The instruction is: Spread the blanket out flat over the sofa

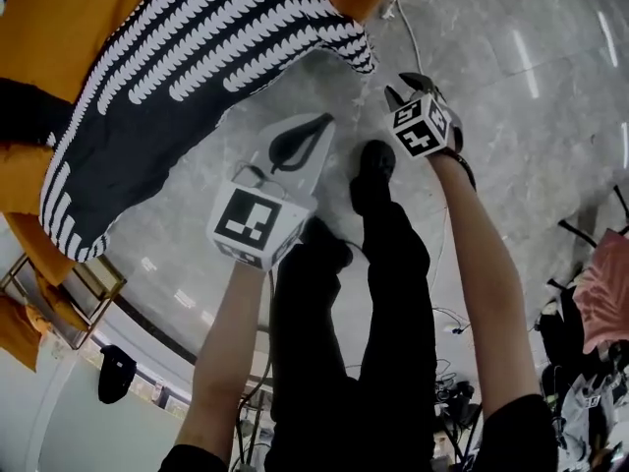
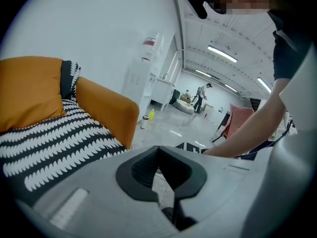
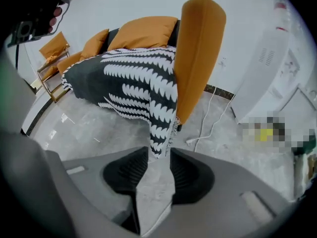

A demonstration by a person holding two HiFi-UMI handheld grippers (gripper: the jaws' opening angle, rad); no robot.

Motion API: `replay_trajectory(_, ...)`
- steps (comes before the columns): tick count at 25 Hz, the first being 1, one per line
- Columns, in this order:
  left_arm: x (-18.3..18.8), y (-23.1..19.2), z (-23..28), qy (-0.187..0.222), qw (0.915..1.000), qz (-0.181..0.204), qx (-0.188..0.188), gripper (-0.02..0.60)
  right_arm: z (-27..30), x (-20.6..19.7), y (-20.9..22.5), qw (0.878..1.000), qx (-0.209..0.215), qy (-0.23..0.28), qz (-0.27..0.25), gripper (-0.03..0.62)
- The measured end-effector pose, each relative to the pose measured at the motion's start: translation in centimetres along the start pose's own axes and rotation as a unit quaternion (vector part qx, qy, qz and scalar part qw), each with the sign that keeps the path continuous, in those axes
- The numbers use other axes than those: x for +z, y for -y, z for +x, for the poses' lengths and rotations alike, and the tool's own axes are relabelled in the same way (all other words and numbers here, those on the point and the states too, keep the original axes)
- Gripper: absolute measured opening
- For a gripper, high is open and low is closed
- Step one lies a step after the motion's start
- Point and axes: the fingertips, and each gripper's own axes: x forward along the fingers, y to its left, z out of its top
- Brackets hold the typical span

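Clearly, the black-and-white blanket (image 1: 187, 47) lies over the seat and the arm of the orange sofa (image 1: 59, 28). One fringed corner of it hangs down beside the armrest toward the grey floor (image 1: 511, 116). The right gripper (image 3: 159, 155) has its jaws apart. The hanging corner is just at its tips, but the pads do not press on it. The left gripper (image 1: 324, 121) stays apart from the blanket, nearer to the person's body. Its jaws are closed together with nothing between them.
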Motion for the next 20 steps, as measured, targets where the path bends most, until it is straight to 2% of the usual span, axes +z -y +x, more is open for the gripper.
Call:
replay_trajectory(2,1.1,0.4,-1.1,-0.007,0.9999,-0.008,0.006,0.011,-1.9,0.9,-0.3,1.0,0.008,-0.001,-0.007,0.13)
replay_trajectory(3,1.8,0.7,-1.8,-0.009,0.9999,-0.011,0.009,0.011,-3.1,1.4,-0.3,1.0,0.011,-0.003,-0.012,0.108)
replay_trajectory(7,6.5,3.1,-5.4,0.0,0.9996,-0.025,0.012,0.011,-9.9,4.2,-0.1,1.0,0.018,0.003,-0.015,0.086)
replay_trajectory(11,11.5,5.2,-8.3,0.009,0.9997,-0.01,0.02,0.011,-16.3,7.4,0.3,0.999,0.026,0.028,-0.012,0.066)
replay_trajectory(14,13.9,6.4,-11.2,0.0,0.9995,-0.013,0.028,0.011,-20.9,9.1,-0.9,0.999,0.037,0.038,-0.012,0.066)
replay_trajectory(17,15.9,7.8,-13.4,-0.004,0.9989,-0.015,0.043,0.011,-25.0,10.3,-1.2,0.998,0.043,0.045,-0.004,0.049)
replay_trajectory(20,17.6,8.5,-16.1,0.007,0.9967,-0.029,0.075,0.011,-28.9,12.5,-1.7,0.997,0.05,0.057,-0.011,0.038)
